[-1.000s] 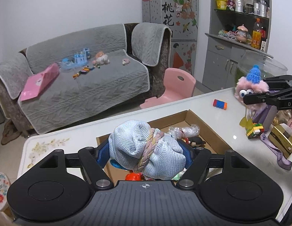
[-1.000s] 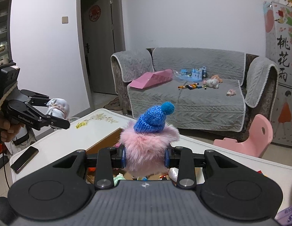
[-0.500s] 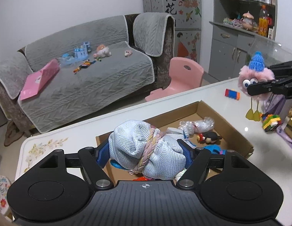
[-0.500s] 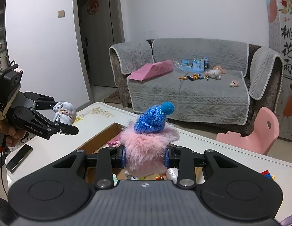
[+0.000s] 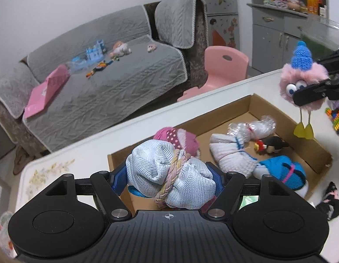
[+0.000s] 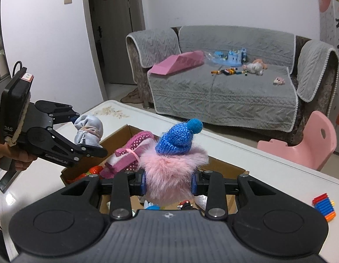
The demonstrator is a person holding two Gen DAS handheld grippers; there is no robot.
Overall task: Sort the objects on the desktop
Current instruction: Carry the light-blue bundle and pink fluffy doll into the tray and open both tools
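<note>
Clearly, we hold two toys above the cardboard box [image 5: 279, 114] on the white counter [image 5: 86, 153]. Our left hand-held gripper [image 5: 170, 180] pinches a pale blue mesh bundle [image 5: 167, 171] tied with a braided pastel cord, hanging over the box's near left corner. Our right hand-held gripper [image 6: 168, 180] is clamped on a pink fluffy toy [image 6: 171, 168] wearing a blue knitted hat, over the box's other end. Only the left wrist view shows that toy's face: white googly eyes, thin dangling legs and yellow feet. It also shows the box's contents: a pink dotted bundle [image 5: 178, 138], a white wrapped bundle [image 5: 230, 153], a clear plastic bundle [image 5: 252, 128], a small dark figure [image 5: 272, 143] and a blue piece [image 5: 283, 169]. A black sock-like item [image 5: 329, 199] lies on the counter just beside the box. Only the right wrist view shows the person's hand [image 6: 14, 155] gripping the left tool, and a striped block stack [image 6: 323, 206] on the counter to the right. Behind stand a grey sofa [image 6: 222, 92] and a pink chair [image 6: 316, 144].
</note>
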